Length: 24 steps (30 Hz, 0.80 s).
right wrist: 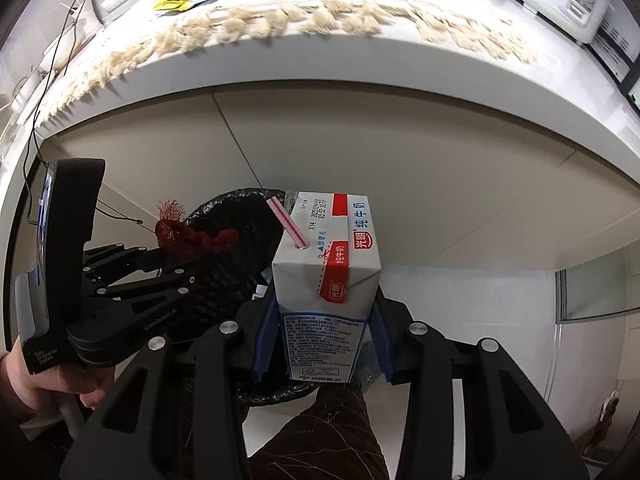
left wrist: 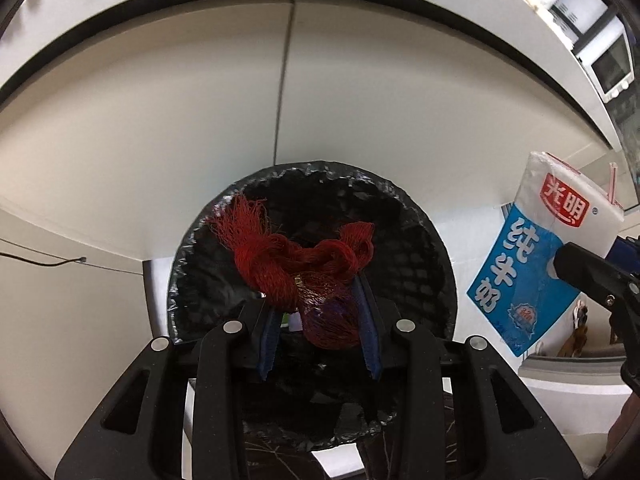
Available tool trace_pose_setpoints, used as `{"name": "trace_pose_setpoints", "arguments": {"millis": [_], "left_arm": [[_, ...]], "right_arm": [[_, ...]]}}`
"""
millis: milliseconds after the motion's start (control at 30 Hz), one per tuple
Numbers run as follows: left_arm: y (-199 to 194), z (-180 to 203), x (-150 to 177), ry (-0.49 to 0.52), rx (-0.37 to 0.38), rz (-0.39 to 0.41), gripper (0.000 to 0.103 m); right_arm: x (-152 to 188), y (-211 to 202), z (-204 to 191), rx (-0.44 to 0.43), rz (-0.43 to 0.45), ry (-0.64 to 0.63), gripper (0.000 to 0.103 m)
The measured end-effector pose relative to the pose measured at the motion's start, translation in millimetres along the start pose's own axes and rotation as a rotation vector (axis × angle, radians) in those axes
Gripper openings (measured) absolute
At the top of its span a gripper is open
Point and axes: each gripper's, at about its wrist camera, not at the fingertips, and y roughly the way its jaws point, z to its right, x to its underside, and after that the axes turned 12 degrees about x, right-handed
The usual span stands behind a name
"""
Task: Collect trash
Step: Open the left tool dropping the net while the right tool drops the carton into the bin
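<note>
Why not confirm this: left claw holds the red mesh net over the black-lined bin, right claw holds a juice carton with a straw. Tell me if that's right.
One thing is wrong: the right claw holds a milk carton, not juice, as the right wrist view shows. Its straw, the left claw, red mesh net and bin are as stated.

Coarse red mesh netting, glossy paper milk carton, crinkly black plastic bin liner.

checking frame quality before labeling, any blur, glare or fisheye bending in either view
Left wrist view: red mesh bag and milk carton are sharp; the cabinet edge bows into an arc; the trash bin interior is very dark. Right wrist view: carton print is readable, the fringed cloth on the counter looks smeared, and the left hand-held gripper is dim.
</note>
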Motion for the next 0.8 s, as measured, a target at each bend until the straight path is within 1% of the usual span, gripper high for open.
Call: {"name": "trace_pose_setpoints", "arguments": {"millis": [33,67,100,133,167,200,267,333,433,500,633,800], "left_arm": [[0,3,0,0.008,-0.002,0.002,0.038],[-1,4,0,0.011,-0.001,0.006,0.039],[-2,5,1,0.012,-0.001,0.010,0.043],[-4,5,1,0.010,0.002,0.016,0.051],[-7,4,3,0.005,-0.007,0.020,0.056],[-10,2,3,-0.001,-0.019,0.029,0.065],[-18,-3,4,-0.009,-0.022,0.050,0.070],[-27,-10,4,-0.030,-0.031,0.065,0.085],[-43,-23,6,-0.067,-0.043,0.095,0.095],[-54,-32,8,-0.095,-0.051,0.109,0.097],[-72,-46,11,-0.120,-0.068,0.127,0.097],[-86,-63,17,-0.158,-0.084,0.137,0.097]], "right_arm": [[-1,1,-1,0.002,-0.004,-0.001,0.039],[-3,3,-3,0.000,-0.006,0.002,0.039],[-3,3,-3,-0.002,-0.008,0.004,0.039],[-3,3,-6,-0.003,-0.010,0.006,0.039],[-4,5,-7,-0.007,-0.015,0.007,0.039],[-5,8,-6,-0.009,-0.018,0.005,0.039],[-7,12,-10,-0.014,-0.022,-0.002,0.039],[-7,19,-16,-0.023,-0.031,-0.013,0.039],[-7,26,-26,-0.037,-0.044,-0.032,0.039],[-10,33,-33,-0.044,-0.050,-0.046,0.039],[-14,42,-49,-0.056,-0.065,-0.073,0.039],[-18,57,-68,-0.058,-0.093,-0.107,0.039]]}}
